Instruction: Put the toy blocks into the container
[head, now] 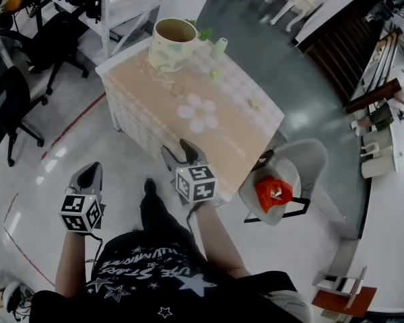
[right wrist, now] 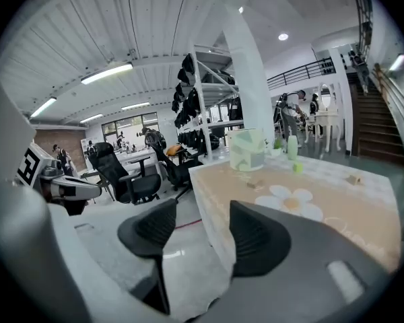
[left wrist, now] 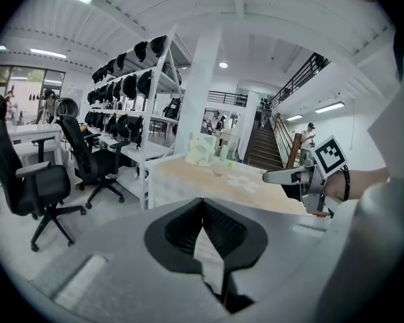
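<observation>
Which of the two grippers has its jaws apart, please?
The right gripper, with nothing between its jaws; the left gripper has jaws meeting at their tips.

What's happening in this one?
A person stands at the near corner of the table with a gripper in each hand. The left gripper is shut on nothing. The right gripper is open and empty. The container sits at the table's far end, with a few small blocks lying on the cloth near it. No block is held yet.
</observation>
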Available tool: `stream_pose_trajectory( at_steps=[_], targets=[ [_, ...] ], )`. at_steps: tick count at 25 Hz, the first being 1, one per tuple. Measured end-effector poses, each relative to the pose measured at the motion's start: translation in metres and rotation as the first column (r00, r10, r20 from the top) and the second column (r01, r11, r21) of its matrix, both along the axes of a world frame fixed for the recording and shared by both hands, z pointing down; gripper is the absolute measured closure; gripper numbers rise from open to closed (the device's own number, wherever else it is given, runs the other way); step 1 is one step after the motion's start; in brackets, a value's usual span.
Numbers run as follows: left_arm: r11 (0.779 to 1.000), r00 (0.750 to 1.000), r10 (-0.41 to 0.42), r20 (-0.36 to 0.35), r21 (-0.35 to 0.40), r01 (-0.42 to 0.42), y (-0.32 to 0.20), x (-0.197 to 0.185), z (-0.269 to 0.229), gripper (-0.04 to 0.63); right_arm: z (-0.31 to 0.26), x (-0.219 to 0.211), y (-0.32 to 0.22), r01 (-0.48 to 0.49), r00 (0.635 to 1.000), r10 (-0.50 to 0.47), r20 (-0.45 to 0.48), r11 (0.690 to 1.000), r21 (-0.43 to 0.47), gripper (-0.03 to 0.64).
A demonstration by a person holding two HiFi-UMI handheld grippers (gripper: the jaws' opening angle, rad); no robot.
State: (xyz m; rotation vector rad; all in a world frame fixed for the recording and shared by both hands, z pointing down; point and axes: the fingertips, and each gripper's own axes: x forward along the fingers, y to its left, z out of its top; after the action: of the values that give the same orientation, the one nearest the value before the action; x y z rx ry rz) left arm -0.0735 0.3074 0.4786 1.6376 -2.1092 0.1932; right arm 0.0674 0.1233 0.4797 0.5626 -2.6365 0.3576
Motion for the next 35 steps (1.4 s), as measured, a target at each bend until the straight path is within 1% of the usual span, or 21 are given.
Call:
stream_pose_trajectory(
  at_steps=[5, 11, 17, 22, 28, 35],
  targets=[
    [1.000, 1.000, -0.012, 0.025, 0.007, 0.012, -0.053, -0.020, -0.013, 0.586, -0.005, -0.025, -0.053, 0.030, 1.000, -0.030, 0.004, 1.000, -0.010, 0.364],
    [0.999, 0.999, -0.034, 0.033, 0.000, 0.034, -0.106, -0.040, -0.018, 0.586, -0.008, -0.051, -0.108, 0.063, 0.998, -0.062, 0.005, 0.998, -0.022, 0.364],
    [0.999, 0.998, -0.052, 0.044, 0.004, 0.051, -0.153, -0.052, -0.020, 0.586, -0.002, -0.064, -0.154, 0.075, 0.997, -0.075, -0.003, 0.996, -0.051, 0.364],
    [0.998, 0.997, -0.069, 0.046, 0.004, 0.069, -0.183, -0.063, -0.021, 0.586, 0.002, -0.073, -0.183, 0.096, 0.995, -0.097, -0.012, 0.994, -0.061, 0.364],
    [0.998, 0.997, -0.065, 0.053, 0.009, 0.064, -0.213, -0.067, -0.021, 0.586, 0.017, -0.082, -0.207, 0.140, 0.988, -0.143, -0.059, 0.988, -0.061, 0.364],
    [0.999, 0.997, -0.038, 0.060, -0.023, 0.039, -0.222, -0.069, -0.017, 0.586, 0.038, -0.088, -0.219, 0.201, 0.967, -0.207, -0.152, 0.978, -0.052, 0.360]
  ],
)
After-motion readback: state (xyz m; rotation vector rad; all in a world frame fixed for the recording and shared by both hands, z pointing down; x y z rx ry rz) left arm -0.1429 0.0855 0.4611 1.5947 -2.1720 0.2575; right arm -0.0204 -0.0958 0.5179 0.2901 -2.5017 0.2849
